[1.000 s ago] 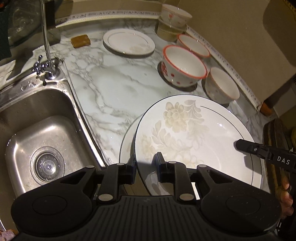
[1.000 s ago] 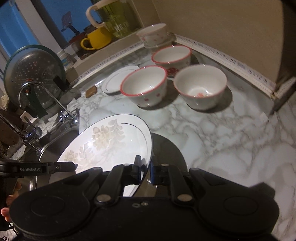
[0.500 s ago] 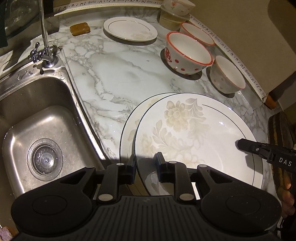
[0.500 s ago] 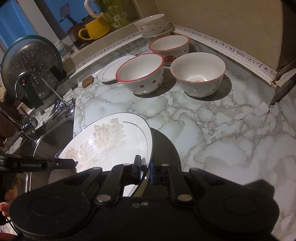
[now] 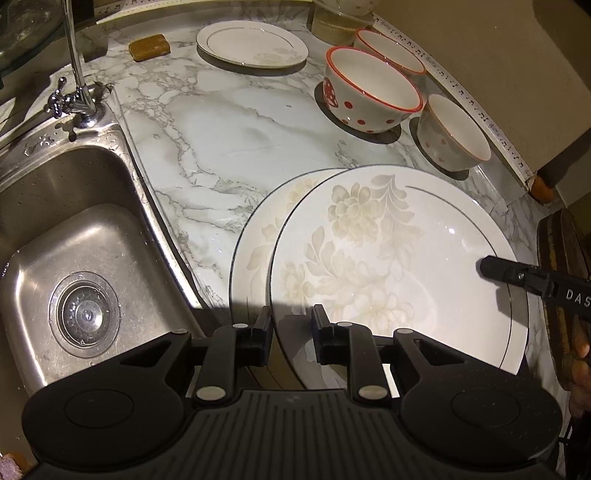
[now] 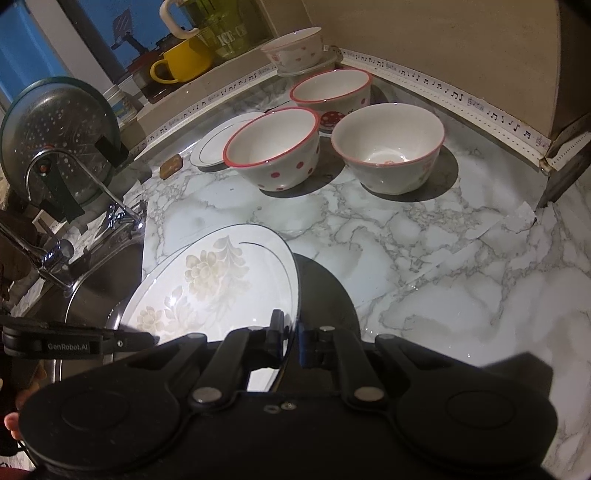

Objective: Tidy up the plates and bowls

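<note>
A large white plate with a pale flower print (image 5: 388,258) is held low over a second flowered plate (image 5: 258,243) that lies on the marble counter (image 5: 229,122). My left gripper (image 5: 291,325) is shut on the held plate's near rim. My right gripper (image 6: 291,338) is shut on its opposite rim, where the plate (image 6: 210,288) also shows. A red-rimmed dotted bowl (image 5: 369,92), a plainer bowl (image 5: 454,133) and a third bowl (image 5: 388,48) stand at the back right. A small plate (image 5: 251,44) lies at the back.
A steel sink (image 5: 74,258) with a tap (image 5: 74,74) lies to the left. A brown sponge (image 5: 149,46) sits at the back. A pot lid (image 6: 55,140), a yellow mug (image 6: 184,62) and a green jug (image 6: 221,33) stand behind the sink. A wall corner (image 6: 554,147) stands at right.
Both grippers have carried the held plate lower and nearer to the plate on the counter. The bowls look closer in both views. The grips have not changed.
</note>
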Available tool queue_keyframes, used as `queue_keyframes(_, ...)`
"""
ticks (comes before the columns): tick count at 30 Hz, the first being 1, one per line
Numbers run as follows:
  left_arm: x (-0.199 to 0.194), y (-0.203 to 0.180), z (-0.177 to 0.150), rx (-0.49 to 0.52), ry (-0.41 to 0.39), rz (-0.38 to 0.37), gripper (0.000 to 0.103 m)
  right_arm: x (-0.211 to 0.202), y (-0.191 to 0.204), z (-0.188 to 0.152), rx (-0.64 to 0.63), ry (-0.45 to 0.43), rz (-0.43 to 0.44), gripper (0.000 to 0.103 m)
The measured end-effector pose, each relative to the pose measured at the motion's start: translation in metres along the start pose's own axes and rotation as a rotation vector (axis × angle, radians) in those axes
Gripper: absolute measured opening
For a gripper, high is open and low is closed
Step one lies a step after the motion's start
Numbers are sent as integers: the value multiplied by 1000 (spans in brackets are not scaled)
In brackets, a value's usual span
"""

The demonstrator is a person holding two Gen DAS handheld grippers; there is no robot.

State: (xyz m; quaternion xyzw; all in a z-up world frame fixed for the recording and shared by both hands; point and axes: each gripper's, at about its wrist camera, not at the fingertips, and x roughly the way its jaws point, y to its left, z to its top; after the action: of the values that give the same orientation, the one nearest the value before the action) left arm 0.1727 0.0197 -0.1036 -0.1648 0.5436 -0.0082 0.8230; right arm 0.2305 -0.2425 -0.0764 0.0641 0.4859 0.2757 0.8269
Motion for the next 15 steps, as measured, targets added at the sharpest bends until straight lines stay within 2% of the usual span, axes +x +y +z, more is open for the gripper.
queue_keyframes(15,8,1,5,22,66,-31,20,4,-15,2,52,14,36,6)
